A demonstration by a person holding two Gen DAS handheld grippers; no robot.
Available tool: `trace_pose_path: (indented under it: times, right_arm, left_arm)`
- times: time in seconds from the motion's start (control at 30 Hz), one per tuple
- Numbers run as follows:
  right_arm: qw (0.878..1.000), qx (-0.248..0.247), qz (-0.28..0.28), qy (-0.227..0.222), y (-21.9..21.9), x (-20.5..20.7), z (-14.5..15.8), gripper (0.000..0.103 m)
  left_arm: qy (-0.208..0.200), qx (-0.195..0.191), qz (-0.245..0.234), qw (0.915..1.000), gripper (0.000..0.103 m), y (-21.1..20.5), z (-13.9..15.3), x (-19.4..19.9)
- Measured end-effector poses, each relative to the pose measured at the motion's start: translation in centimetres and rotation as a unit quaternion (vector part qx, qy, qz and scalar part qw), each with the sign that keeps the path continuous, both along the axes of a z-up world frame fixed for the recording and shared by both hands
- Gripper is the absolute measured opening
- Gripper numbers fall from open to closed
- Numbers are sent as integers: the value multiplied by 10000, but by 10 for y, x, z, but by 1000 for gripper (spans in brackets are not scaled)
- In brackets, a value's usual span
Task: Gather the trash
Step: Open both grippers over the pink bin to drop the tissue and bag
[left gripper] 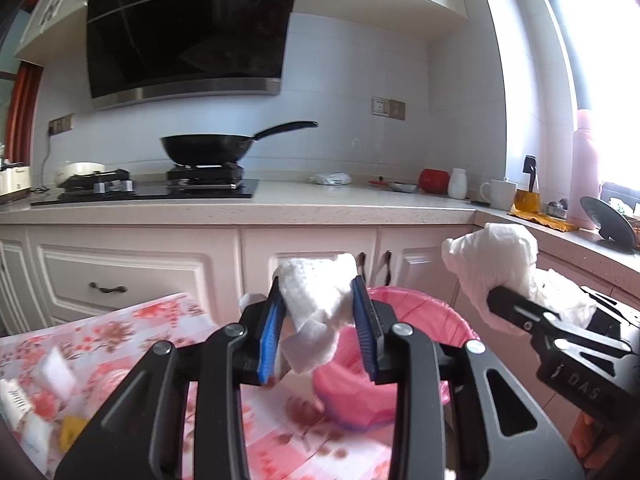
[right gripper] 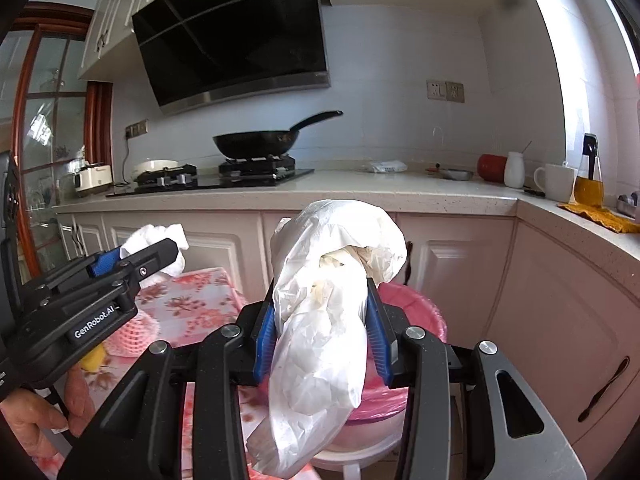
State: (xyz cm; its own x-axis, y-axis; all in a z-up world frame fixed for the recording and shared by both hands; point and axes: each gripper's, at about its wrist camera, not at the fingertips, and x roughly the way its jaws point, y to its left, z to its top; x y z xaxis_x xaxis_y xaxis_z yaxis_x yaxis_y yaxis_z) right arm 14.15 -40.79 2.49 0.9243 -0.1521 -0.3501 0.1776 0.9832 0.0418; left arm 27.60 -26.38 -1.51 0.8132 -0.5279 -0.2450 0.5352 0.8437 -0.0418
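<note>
From the left wrist, the left gripper pinches a crumpled paper towel above the pink-lined trash bin, beside the floral table's right edge. From the right wrist, the right gripper clamps a white plastic bag that hides most of the bin; a wok sits on the stove behind.

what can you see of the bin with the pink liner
The bin stands on the floor by the pink cabinets, beside the floral table. A pink liner folds over its rim; the body below looks white plastic. It is open and upright, mostly hidden behind the right hand-held gripper and its white bag. Nothing visibly touches it.
</note>
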Motion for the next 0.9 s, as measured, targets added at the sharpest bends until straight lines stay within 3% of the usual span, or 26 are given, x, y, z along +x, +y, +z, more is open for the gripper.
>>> trace_pose_path:
  times: [0.27, 0.53, 0.63, 0.7, 0.9]
  right_arm:
    - [9993, 56, -378, 61, -51, 38, -11, 39]
    - [9991, -6, -328, 264, -77, 74, -31, 41]
    - [9990, 43, -223, 384, -86, 86, -41, 51]
    - [9989, 60, -211, 424, -91, 89, -46, 54]
    - [9986, 156, -323, 387, -99, 89, -48, 59]
  left_arm:
    - [242, 12, -441, 9987, 33, -53, -14, 55]
    - [304, 17, -770, 9966, 36, -91, -32, 91]
    - [370, 67, -798, 9961, 47, -100, -43, 104]
    - [432, 32, -788, 9959, 64, -100, -52, 113]
    - [531, 24, -647, 9965, 67, -88, -62, 126]
